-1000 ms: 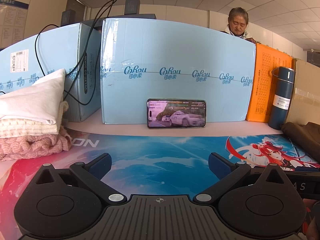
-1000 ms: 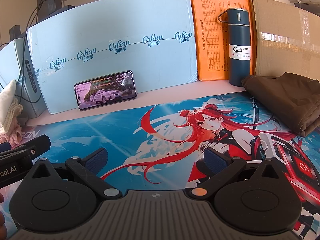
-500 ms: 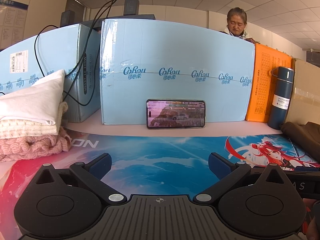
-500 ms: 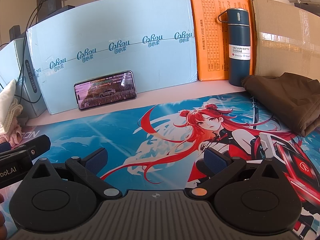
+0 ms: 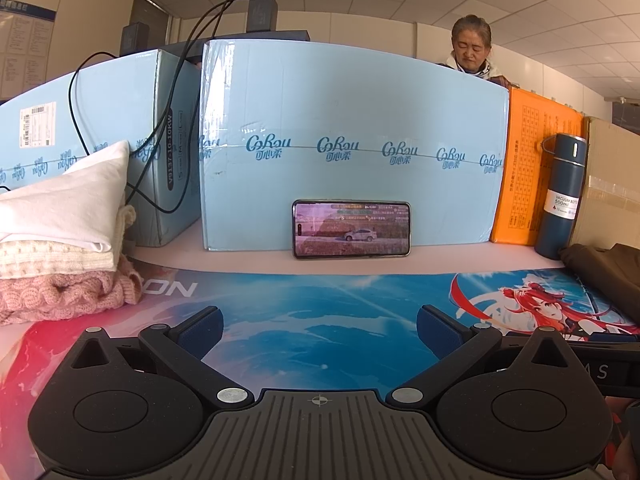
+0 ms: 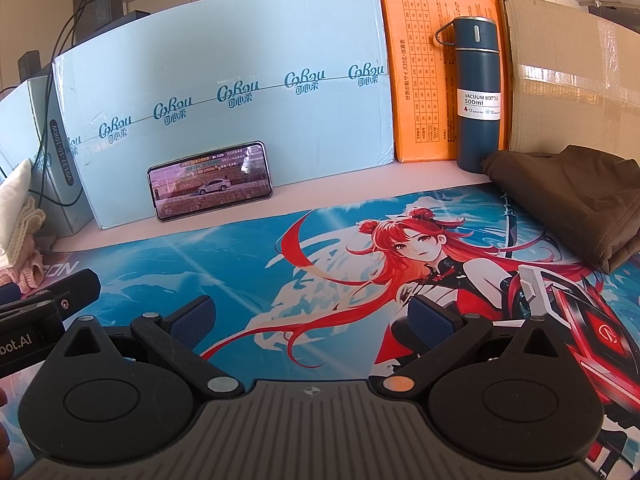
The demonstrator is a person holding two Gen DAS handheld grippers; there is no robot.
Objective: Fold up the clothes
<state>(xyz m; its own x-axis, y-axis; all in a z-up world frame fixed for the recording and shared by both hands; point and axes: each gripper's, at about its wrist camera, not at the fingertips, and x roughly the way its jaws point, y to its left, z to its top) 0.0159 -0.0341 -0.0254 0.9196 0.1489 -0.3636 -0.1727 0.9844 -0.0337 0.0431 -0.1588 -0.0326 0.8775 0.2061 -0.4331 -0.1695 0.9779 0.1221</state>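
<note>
We log both tools idle over the printed mat [image 6: 224,256]: left gripper [image 5: 320,330] and right gripper [image 6: 310,318] each with fingers spread apart, nothing between them. The brown garment [image 6: 572,204] lies crumpled at the mat's right edge, just beside the blue bottle [image 6: 478,96]; we judge it light, limp and non-slippery, best pinched at a hem or corner. The right view shows most of it; only the left view shows the whole folded stack [image 5: 60,240].

Brown garment [image 6: 568,200], pink sweater [image 5: 60,292] under cream knit [image 5: 56,258], blue-and-red anime-print mat [image 6: 280,256], navy bottle [image 6: 478,96], orange box [image 6: 420,80]
</note>
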